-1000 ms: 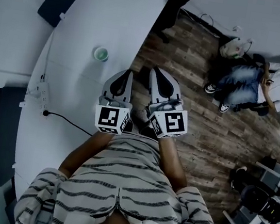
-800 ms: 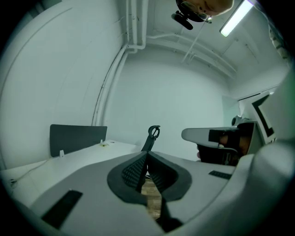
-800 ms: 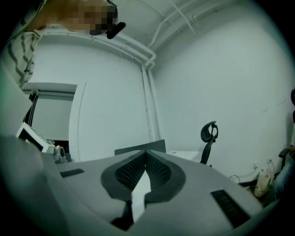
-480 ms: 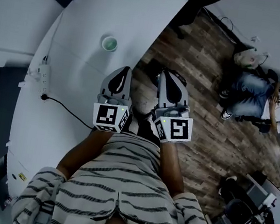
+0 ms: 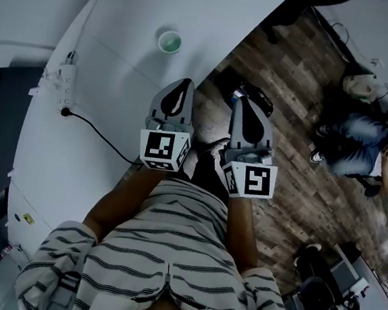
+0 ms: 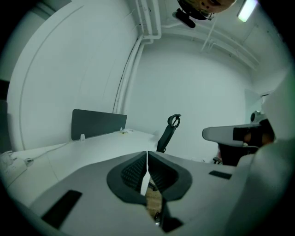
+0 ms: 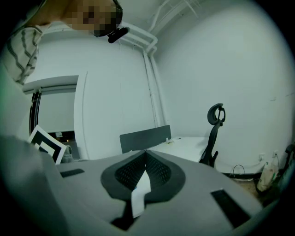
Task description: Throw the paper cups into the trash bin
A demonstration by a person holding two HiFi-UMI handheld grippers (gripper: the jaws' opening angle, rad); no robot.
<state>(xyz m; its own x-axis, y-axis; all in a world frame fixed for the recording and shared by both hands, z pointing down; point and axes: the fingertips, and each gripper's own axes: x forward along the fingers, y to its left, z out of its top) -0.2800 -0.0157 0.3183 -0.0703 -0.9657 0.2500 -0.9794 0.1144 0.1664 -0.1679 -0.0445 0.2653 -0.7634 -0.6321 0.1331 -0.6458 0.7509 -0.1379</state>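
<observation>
A paper cup (image 5: 170, 41) with a greenish inside stands upright on the curved white table (image 5: 122, 53), in the head view. My left gripper (image 5: 184, 84) hovers over the table's edge, below and right of the cup and well apart from it. Its jaws are shut with nothing between them. My right gripper (image 5: 246, 102) is beside it over the wooden floor (image 5: 298, 181), also shut and empty. In the left gripper view the left gripper (image 6: 147, 156) points across the table. In the right gripper view the pads of the right gripper (image 7: 145, 156) meet. No trash bin shows.
A power strip (image 5: 64, 81) and its black cable (image 5: 102, 140) lie on the table at left. A grey divider panel (image 6: 98, 123) stands at the table's far end, with an office chair (image 6: 168, 132) beside it. A person (image 5: 376, 145) sits at right near a white bag (image 5: 358, 83). Equipment (image 5: 323, 307) stands at lower right.
The head view has shifted: the cup and table now sit higher and further right in it. Both grippers stay side by side and shut, drifted slightly right.
</observation>
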